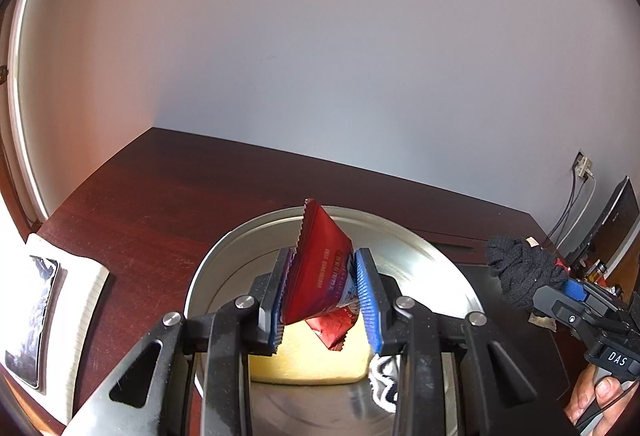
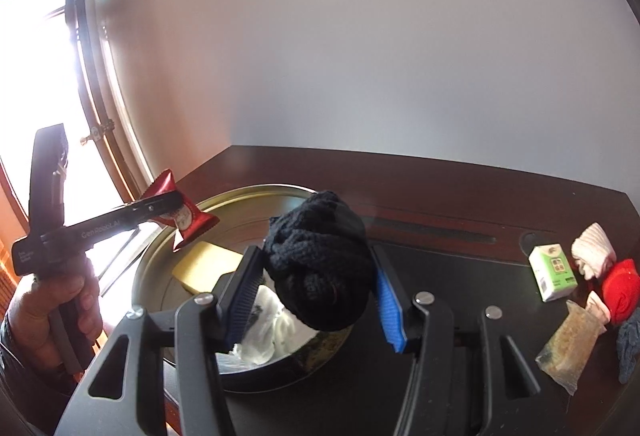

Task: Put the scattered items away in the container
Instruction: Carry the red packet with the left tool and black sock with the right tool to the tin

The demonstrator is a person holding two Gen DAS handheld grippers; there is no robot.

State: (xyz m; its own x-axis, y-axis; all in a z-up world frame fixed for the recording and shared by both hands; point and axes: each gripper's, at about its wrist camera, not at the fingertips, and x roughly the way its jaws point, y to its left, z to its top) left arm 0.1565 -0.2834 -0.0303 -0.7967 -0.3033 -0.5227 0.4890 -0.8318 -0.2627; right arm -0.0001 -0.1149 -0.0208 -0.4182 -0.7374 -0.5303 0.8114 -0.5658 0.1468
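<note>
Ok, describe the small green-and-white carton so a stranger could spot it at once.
Start at the round silver metal tin on the dark red-brown wooden table, then look right to the cluster of loose items near the table's right edge. The small green-and-white carton is the leftmost of them, lying beside a white cloth bundle and a red cloth; it is the only boxy, printed item there.

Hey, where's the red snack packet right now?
The red snack packet is clamped in the left tool, held above the round metal tin, over the yellow sponge inside.
</note>
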